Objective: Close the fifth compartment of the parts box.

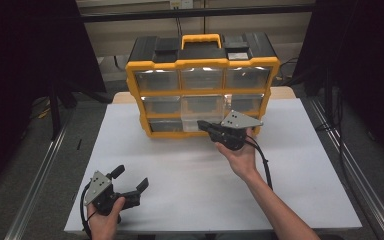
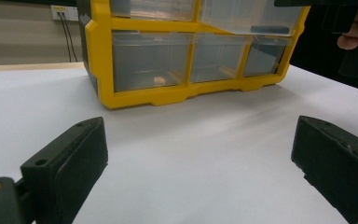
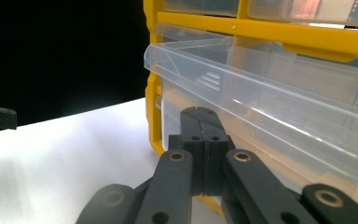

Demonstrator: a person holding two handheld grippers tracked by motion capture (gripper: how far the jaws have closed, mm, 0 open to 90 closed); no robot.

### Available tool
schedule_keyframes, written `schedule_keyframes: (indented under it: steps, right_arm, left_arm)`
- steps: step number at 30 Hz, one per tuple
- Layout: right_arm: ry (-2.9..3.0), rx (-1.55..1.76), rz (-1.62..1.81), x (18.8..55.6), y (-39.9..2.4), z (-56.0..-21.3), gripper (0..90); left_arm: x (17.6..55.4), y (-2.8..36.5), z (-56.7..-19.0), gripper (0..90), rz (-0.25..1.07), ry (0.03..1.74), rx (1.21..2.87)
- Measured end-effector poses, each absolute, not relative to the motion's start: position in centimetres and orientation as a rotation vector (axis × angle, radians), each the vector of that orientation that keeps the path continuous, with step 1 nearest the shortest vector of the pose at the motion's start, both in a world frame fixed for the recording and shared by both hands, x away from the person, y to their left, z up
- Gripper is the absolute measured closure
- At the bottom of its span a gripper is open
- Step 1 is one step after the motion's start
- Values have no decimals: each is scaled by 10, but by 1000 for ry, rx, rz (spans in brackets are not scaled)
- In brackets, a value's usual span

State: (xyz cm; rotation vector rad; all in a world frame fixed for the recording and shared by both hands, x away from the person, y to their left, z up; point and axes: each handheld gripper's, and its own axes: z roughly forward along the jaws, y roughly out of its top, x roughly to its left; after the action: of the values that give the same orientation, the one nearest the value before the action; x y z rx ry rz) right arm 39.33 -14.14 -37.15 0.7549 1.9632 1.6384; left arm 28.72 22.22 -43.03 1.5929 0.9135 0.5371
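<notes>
Item: yellow-and-black organiser cabinet (image 1: 202,85) with nine clear drawers in three rows, standing at the far middle of the white bench (image 1: 290,185), carrying handle on top.

Item: clear drawer (image 1: 206,114), middle column, pulled partly out of the cabinet front. In the right gripper view its rim (image 3: 261,107) juts forward over the claw; it looks empty, though the plastic is hard to read.

Right claw (image 1: 203,125): jaws pressed fully together, nothing pinched between them, tips set just under or against the front of the open drawer. Whether they actually touch the plastic cannot be told.

Left claw (image 1: 130,180): jaws spread wide, holding nothing, resting low over the near left of the bench, well apart from the cabinet.

Hazards, as judged from this position:
- Closed tips give no hold on the drawer. A push that lands off-centre may skew it in its slot and jam it.
- A push that lands low, on the drawer below or the yellow frame, may shove the whole cabinet backward across the bench, since nothing steadies it.
- An upward nudge under the rim may lift the drawer off its runner and tip it out.
- The thin clear wall may flex or crack under a hard, narrow contact.
- The left claw stands too far off to brace the cabinet if it slides.
- A small pale object (image 2: 158,80) lies in a bottom drawer; a jolt may shift it.
</notes>
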Motion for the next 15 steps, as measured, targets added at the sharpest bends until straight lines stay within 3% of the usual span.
schedule_keyframes:
  steps: [15]
  right_arm:
    - [1966, 746, 1636, 399, -139, -368, 900]
  left_arm:
    - [288, 223, -430, 37, 538, 917, 1580]
